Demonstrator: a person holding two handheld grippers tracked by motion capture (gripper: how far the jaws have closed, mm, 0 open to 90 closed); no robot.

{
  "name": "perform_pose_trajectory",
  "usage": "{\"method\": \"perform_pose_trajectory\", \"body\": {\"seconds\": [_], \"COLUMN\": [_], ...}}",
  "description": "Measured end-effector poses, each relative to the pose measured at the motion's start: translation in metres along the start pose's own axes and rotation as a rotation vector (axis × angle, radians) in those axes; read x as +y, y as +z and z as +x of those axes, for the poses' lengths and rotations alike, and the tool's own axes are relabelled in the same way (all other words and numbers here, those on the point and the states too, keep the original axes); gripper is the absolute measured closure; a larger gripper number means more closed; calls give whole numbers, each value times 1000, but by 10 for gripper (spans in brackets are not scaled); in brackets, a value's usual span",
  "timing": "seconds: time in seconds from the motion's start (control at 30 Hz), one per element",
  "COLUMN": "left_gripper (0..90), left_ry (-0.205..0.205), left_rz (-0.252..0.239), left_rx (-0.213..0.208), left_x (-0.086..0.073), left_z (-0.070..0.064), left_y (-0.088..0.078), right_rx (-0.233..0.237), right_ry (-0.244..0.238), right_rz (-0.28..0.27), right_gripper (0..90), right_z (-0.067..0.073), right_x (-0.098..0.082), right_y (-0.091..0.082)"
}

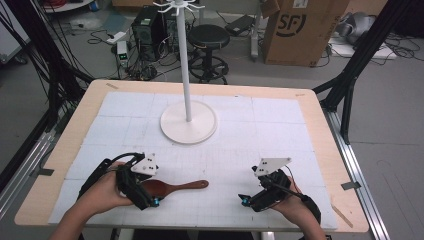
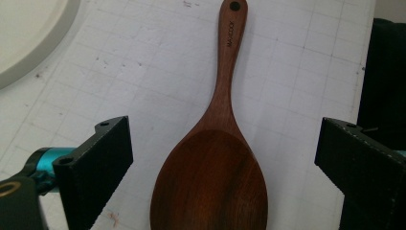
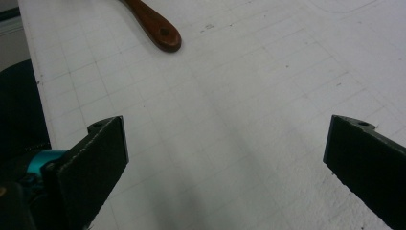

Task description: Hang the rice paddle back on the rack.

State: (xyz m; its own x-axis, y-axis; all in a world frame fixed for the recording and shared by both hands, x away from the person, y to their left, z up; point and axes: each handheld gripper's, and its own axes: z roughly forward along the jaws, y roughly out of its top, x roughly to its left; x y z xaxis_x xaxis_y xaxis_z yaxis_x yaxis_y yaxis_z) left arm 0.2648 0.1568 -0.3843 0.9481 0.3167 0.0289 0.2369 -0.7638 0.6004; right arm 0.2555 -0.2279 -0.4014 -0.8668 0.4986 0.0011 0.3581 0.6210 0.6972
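Wooden spoon [image 2: 210, 163] flat on near-left mat, bowl between left gripper [image 2: 220, 158] wide-open jaws; right gripper [image 3: 225, 158] open, empty; likely light, rigid, smooth—grip the narrow handle neck.

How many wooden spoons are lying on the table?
1. The wooden spoon lies on the white mat near the front edge, its bowl between the open jaws of the left gripper, its handle pointing toward the right gripper.

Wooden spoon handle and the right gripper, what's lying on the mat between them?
Nothing. In the high view, bare white mat separates the wooden spoon handle's tip from the right gripper. The right gripper view shows the same bare stretch.
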Motion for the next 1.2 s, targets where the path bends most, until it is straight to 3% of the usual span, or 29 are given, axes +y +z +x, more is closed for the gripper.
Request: {"method": "perform_pose_trajectory", "body": {"seconds": [0.47,0.77,0.97,1.2], "left_gripper": [74,81,98,132], "left_ry": [19,64,78,83], "left_rz": [127,232,274,312], "left_rx": [-49,-64,-88,-84], "left_x": [20,37,40,46], "left_z": [5,6,9,8], "left_y": [20,30,30,32], "right_rx": [6,9,8,7], "right_ry": [2,-4,-5,2], "right_rz": [20,27,27,35], "right_gripper": [2,2,2,3], "right_z": [0,0,-1,-1], "right_x": [-2,-3,-4,-5], "right_y": [1,2,2,3]}}
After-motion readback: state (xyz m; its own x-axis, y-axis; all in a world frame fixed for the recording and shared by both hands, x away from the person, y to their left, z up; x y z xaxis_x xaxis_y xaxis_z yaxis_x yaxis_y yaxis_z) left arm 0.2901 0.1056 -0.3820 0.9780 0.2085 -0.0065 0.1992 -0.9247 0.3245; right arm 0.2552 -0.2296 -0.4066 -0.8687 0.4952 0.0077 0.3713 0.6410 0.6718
